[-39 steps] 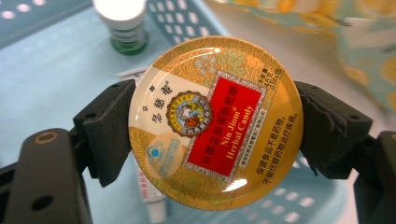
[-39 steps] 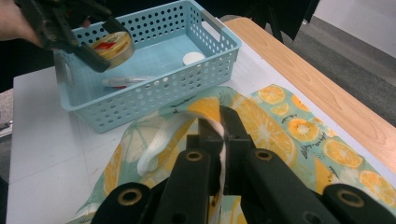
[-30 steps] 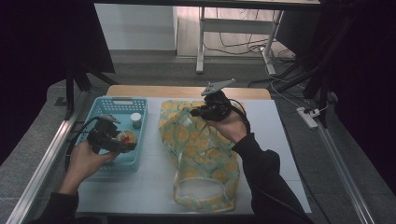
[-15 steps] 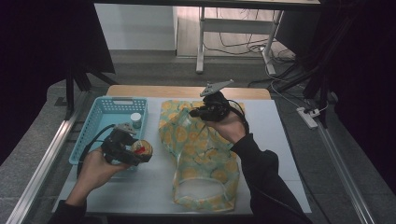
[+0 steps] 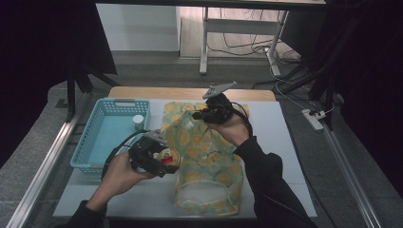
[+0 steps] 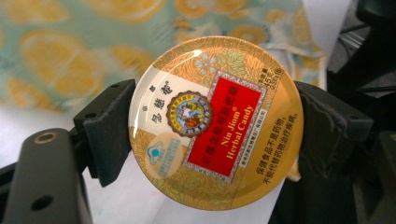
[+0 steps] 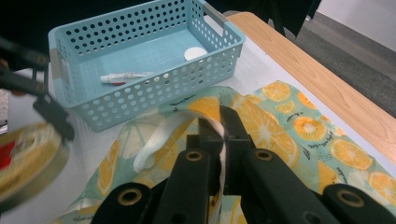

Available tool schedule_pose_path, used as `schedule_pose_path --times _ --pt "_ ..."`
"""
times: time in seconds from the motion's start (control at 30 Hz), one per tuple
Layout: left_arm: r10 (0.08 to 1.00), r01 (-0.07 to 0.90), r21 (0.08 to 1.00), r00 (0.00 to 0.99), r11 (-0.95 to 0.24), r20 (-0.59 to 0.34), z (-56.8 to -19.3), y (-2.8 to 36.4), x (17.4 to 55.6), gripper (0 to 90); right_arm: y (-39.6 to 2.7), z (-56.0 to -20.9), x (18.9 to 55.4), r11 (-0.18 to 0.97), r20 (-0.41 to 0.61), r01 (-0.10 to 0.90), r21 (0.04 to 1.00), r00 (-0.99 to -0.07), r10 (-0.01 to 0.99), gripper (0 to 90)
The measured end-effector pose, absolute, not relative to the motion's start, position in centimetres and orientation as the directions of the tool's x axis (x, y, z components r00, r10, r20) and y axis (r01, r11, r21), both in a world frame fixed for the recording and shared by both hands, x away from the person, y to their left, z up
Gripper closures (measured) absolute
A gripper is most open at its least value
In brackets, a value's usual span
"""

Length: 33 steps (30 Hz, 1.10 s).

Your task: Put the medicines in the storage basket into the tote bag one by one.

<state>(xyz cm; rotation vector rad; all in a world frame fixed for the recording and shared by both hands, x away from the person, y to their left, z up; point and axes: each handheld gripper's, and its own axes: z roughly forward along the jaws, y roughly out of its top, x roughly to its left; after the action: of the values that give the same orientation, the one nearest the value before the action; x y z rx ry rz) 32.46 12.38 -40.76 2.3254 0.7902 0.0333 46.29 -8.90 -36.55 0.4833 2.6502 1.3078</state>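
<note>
A round gold candy tin (image 6: 215, 121) with a red label sits between the jaws of my left gripper (image 6: 212, 128), which is shut on its rim. In the high view the left gripper (image 5: 164, 159) holds the tin (image 5: 167, 156) just left of the orange-slice patterned fabric bag (image 5: 209, 161). Farther back, my right gripper (image 5: 202, 115) is raised over the bag's far end. In the right gripper view that gripper (image 7: 219, 123) is shut on the bag's white strap (image 7: 159, 135), and the tin (image 7: 28, 158) shows blurred at the lower left.
A light blue perforated basket (image 5: 92, 142) stands at the left of the white tabletop. It holds a small white-capped jar (image 5: 138, 121) and a tube (image 7: 126, 77). The bag's white-lined mouth (image 5: 206, 194) faces the near edge.
My left gripper has carried the tin rightward, out of the basket and up to the bag's left side. The right gripper has kept still on the strap.
</note>
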Motion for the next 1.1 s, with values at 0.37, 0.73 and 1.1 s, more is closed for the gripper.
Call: schedule_pose_path --times 0.37,0.73,1.1 --pt "0.453 0.475 0.598 0.869 -0.645 -0.202 -41.9 7.2 33.8 20.4 -9.1 -36.6 46.4 0.564 0.014 0.228 0.793 -0.934 0.357 90.0" --pt "0.463 0.483 0.568 0.865 -0.666 -0.192 -45.0 5.6 36.1 20.4 -9.5 -36.7 46.9 0.555 0.020 0.243 0.796 -0.926 0.377 90.0" --pt "0.573 0.531 0.539 0.813 -0.654 -0.107 -46.6 6.9 39.1 20.4 -9.7 -37.1 47.1 0.561 0.020 0.251 0.789 -0.923 0.385 90.0"
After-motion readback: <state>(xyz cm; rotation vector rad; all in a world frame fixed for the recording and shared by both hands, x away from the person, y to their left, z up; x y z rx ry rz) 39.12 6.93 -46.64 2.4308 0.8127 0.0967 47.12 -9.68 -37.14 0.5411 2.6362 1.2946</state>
